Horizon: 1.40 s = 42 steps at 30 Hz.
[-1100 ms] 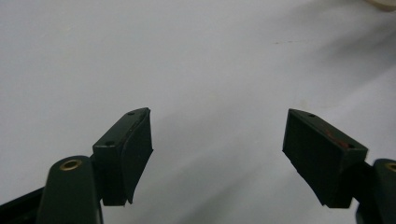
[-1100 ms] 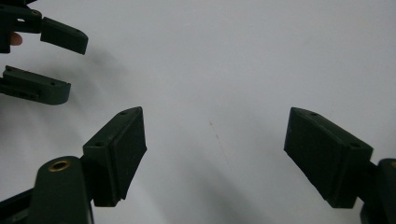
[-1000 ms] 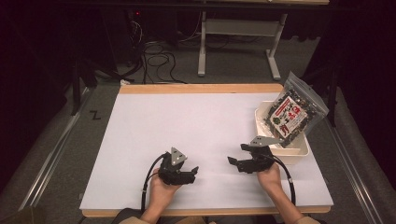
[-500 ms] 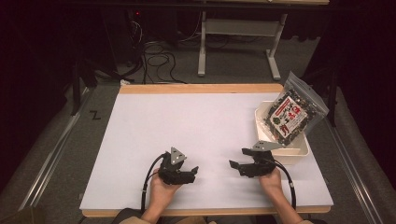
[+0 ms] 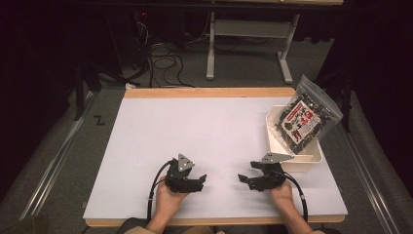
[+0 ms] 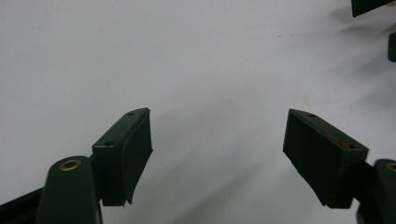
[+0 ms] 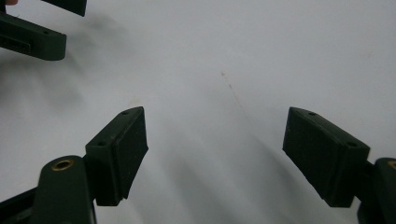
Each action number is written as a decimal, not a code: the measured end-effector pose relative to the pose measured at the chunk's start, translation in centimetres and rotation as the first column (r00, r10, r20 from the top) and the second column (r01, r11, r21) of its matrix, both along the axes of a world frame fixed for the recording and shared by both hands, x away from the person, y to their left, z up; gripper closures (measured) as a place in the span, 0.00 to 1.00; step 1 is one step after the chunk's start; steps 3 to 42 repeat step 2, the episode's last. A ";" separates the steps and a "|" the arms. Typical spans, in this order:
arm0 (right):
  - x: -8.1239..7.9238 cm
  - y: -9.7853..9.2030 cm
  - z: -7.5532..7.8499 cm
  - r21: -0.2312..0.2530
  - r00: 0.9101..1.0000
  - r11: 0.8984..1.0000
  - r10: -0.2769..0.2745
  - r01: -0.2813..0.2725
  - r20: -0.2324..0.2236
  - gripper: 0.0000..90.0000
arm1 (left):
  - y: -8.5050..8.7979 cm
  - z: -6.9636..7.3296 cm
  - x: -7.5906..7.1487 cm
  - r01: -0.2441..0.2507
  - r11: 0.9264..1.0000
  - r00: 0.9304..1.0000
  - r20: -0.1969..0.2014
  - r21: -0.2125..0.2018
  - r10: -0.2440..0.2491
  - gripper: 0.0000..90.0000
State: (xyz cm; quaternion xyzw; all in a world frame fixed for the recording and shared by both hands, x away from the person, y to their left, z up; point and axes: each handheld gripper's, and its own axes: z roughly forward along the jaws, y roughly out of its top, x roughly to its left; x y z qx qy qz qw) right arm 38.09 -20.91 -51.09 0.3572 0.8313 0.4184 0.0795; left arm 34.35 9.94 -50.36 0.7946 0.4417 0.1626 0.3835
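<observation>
My left gripper (image 5: 201, 181) rests low over the white tabletop (image 5: 204, 126) near the front edge and points right. Its jaws stand wide open on bare surface in the left gripper view (image 6: 217, 154). My right gripper (image 5: 242, 178) sits a short way to its right and points left, so the two face each other with a gap between them. It is open too, with nothing between its fingers (image 7: 215, 154). A clear bag of dark pieces with a red label (image 5: 304, 119) leans upright in a white tray (image 5: 297, 165) at the right edge, just behind the right gripper.
The wooden table edge (image 5: 209, 92) runs along the back. Beyond it are a floor with cables (image 5: 160, 58) and a grey stand (image 5: 248, 34). Metal rails (image 5: 53, 165) flank the table. The other gripper's jaws show at the top corner of each gripper view.
The right gripper has drifted slightly toward the front edge of the table. The left gripper has hardly moved. Both stay open.
</observation>
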 end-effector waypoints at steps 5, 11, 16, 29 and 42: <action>0.0 0.1 -0.1 -0.001 1.000 1.000 0.003 -0.003 0.001 0.25 | 0.0 0.0 0.0 0.002 1.000 1.000 -0.003 -0.003 -0.002 0.27; 0.0 0.1 -0.1 -0.001 1.000 1.000 0.003 -0.003 0.001 0.25 | 0.0 0.0 0.0 0.002 1.000 1.000 -0.003 -0.003 -0.002 0.27; 0.0 0.1 -0.1 -0.001 1.000 1.000 0.003 -0.003 0.001 0.25 | 0.0 0.0 0.0 0.002 1.000 1.000 -0.003 -0.003 -0.002 0.27; 0.0 0.1 -0.1 -0.001 1.000 1.000 0.003 -0.003 0.001 0.25 | 0.0 0.0 0.0 0.002 1.000 1.000 -0.003 -0.003 -0.002 0.27; 0.0 0.1 -0.1 -0.001 1.000 1.000 0.003 -0.003 0.001 0.25 | 0.0 0.0 0.0 0.002 1.000 1.000 -0.003 -0.003 -0.002 0.27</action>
